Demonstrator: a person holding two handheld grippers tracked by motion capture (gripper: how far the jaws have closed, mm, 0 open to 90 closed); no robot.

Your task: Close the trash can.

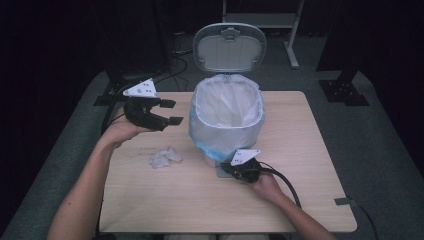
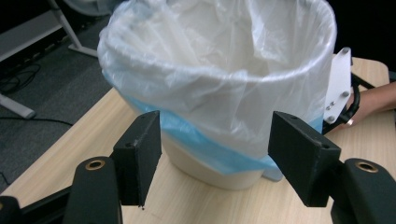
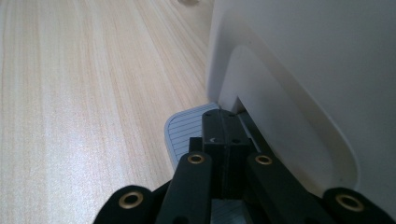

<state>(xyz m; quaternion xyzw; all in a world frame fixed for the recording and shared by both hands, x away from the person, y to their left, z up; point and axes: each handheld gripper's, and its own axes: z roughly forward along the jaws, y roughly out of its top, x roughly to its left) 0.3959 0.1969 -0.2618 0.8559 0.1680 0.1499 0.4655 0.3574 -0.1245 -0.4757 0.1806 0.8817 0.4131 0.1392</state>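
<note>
The right gripper (image 1: pixel 227 169) presses its clenched jaws onto the bin's pedal (image 3: pixel 187 128) — lid (image 1: pixel 229 47) raised. The left gripper (image 1: pixel 170 112) hangs beside the lined bin (image 1: pixel 226 112), jaws released and empty — crumpled tissue (image 1: pixel 164 157) lies on the bench (image 1: pixel 300 150).

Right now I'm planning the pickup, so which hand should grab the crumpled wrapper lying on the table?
Left, probably. The left gripper is open, empty and on the same side as the crumpled wrapper. The right gripper is shut and presses the pedal of the bin, whose lid stands open.

Your pedal bin (image 1: pixel 226 116) stands upright mid-desk, lid (image 1: pixel 229 48) raised, white liner (image 2: pixel 224 70) folded over its rim; the crumpled wad (image 1: pixel 165 157) lies just left of it.
</note>
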